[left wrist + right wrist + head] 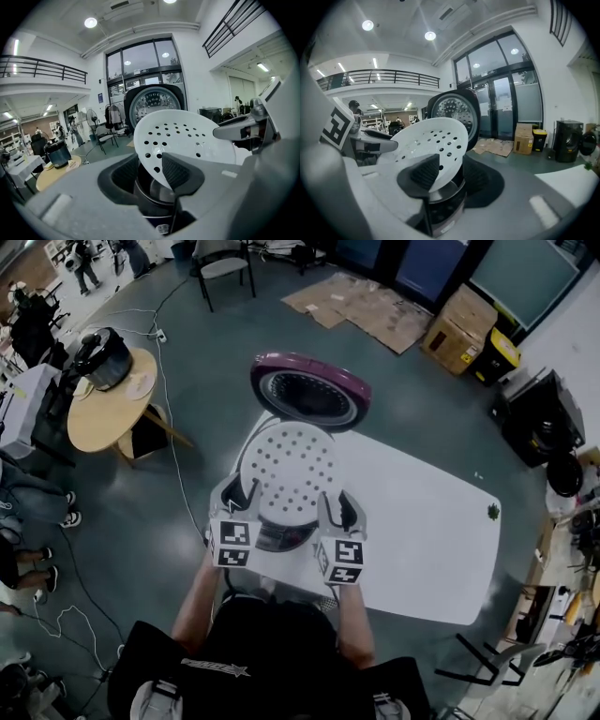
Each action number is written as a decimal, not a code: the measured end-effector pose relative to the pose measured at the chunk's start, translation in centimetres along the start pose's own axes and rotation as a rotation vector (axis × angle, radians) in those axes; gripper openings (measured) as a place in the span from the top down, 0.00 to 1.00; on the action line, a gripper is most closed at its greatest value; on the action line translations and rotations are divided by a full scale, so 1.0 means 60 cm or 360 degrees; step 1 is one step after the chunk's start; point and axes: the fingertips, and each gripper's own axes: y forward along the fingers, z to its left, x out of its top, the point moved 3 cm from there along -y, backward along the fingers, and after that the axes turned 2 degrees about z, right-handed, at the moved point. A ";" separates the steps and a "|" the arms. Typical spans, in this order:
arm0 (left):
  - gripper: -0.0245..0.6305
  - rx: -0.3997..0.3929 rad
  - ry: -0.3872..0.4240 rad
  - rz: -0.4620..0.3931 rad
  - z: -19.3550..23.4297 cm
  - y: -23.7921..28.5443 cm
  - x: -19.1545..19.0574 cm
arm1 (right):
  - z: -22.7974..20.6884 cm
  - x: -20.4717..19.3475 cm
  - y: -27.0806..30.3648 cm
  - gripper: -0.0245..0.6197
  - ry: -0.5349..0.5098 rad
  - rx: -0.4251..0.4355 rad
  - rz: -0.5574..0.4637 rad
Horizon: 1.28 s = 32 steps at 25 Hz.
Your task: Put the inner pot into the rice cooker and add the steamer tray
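A white perforated steamer tray [286,468] hangs tilted between my two grippers, just over the rice cooker body [281,538]. My left gripper [234,498] is shut on the tray's left rim and my right gripper [336,512] on its right rim. In the left gripper view the tray [183,136] runs between the jaws of the left gripper [152,171], with the dark pot [154,194] below it. The right gripper view shows the tray [431,138] pinched in the right gripper [452,173]. The cooker's open lid [309,390] with its purple rim stands upright behind.
The cooker sits at the near left end of a white table [431,521]. A round wooden table [103,413] carrying a black pot [101,357] stands to the left, with a cable [173,456] on the floor. Cardboard [361,306] and boxes [459,329] lie farther back.
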 end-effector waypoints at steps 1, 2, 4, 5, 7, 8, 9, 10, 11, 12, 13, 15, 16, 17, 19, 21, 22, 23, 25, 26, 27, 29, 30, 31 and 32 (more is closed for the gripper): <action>0.71 -0.0008 0.0002 0.0010 0.008 0.005 -0.004 | 0.005 -0.002 0.007 0.73 0.0000 -0.0005 0.0013; 0.71 -0.0018 0.0004 0.0023 0.014 0.011 -0.009 | 0.009 -0.005 0.014 0.73 0.0000 -0.0012 0.0029; 0.71 -0.0048 0.0009 0.0048 0.022 0.023 -0.016 | 0.014 -0.012 0.024 0.73 0.0001 -0.0027 0.0061; 0.71 -0.0064 0.0012 0.0059 0.024 0.029 -0.020 | 0.015 -0.016 0.029 0.73 0.0003 -0.0037 0.0077; 0.71 -0.0090 0.0027 0.0082 0.029 0.042 -0.027 | 0.017 -0.023 0.039 0.73 0.0010 -0.0057 0.0109; 0.70 -0.0100 0.0041 0.0095 0.031 0.049 -0.029 | 0.018 -0.026 0.044 0.73 0.0014 -0.0066 0.0123; 0.70 -0.0108 0.0058 0.0107 0.033 0.056 -0.031 | 0.018 -0.028 0.049 0.73 0.0017 -0.0076 0.0135; 0.70 -0.0115 0.0075 0.0119 0.034 0.063 -0.033 | 0.018 -0.030 0.053 0.73 0.0017 -0.0086 0.0148; 0.70 -0.0124 0.0087 0.0131 0.033 0.070 -0.035 | 0.016 -0.034 0.057 0.73 0.0017 -0.0098 0.0162; 0.70 -0.0136 0.0094 0.0147 0.033 0.077 -0.039 | 0.015 -0.037 0.060 0.73 0.0016 -0.0108 0.0179; 0.70 -0.0150 0.0099 0.0166 0.032 0.083 -0.044 | 0.015 -0.042 0.063 0.73 0.0016 -0.0117 0.0198; 0.69 -0.0178 0.0109 0.0205 0.031 0.091 -0.053 | 0.015 -0.050 0.067 0.73 0.0021 -0.0128 0.0236; 0.69 -0.0190 0.0117 0.0222 0.031 0.093 -0.056 | 0.016 -0.054 0.068 0.73 0.0024 -0.0131 0.0256; 0.69 -0.0201 0.0127 0.0240 0.030 0.095 -0.060 | 0.016 -0.058 0.069 0.73 0.0029 -0.0133 0.0278; 0.68 -0.0225 0.0142 0.0283 0.027 0.097 -0.066 | 0.016 -0.066 0.069 0.73 0.0036 -0.0139 0.0324; 0.68 -0.0242 0.0162 0.0343 0.023 0.102 -0.072 | 0.013 -0.073 0.071 0.73 0.0044 -0.0142 0.0364; 0.68 -0.0244 0.0183 0.0376 0.021 0.106 -0.075 | 0.012 -0.077 0.072 0.72 0.0048 -0.0141 0.0383; 0.67 -0.0243 0.0209 0.0411 0.019 0.110 -0.079 | 0.011 -0.081 0.074 0.72 0.0050 -0.0141 0.0405; 0.67 -0.0243 0.0250 0.0466 0.017 0.115 -0.087 | 0.013 -0.091 0.079 0.71 0.0049 -0.0146 0.0455; 0.67 -0.0246 0.0256 0.0484 0.017 0.117 -0.091 | 0.013 -0.096 0.081 0.71 0.0051 -0.0149 0.0479; 0.67 -0.0250 0.0257 0.0497 0.017 0.118 -0.093 | 0.013 -0.100 0.083 0.71 0.0054 -0.0152 0.0499; 0.67 -0.0259 0.0263 0.0518 0.014 0.120 -0.095 | 0.011 -0.105 0.086 0.71 0.0063 -0.0155 0.0528; 0.67 -0.0263 0.0270 0.0531 0.013 0.122 -0.096 | 0.010 -0.106 0.087 0.71 0.0067 -0.0156 0.0539; 0.66 -0.0264 0.0277 0.0545 0.012 0.124 -0.097 | 0.009 -0.107 0.088 0.71 0.0068 -0.0155 0.0550; 0.66 -0.0265 0.0284 0.0560 0.012 0.125 -0.098 | 0.009 -0.108 0.089 0.71 0.0070 -0.0153 0.0559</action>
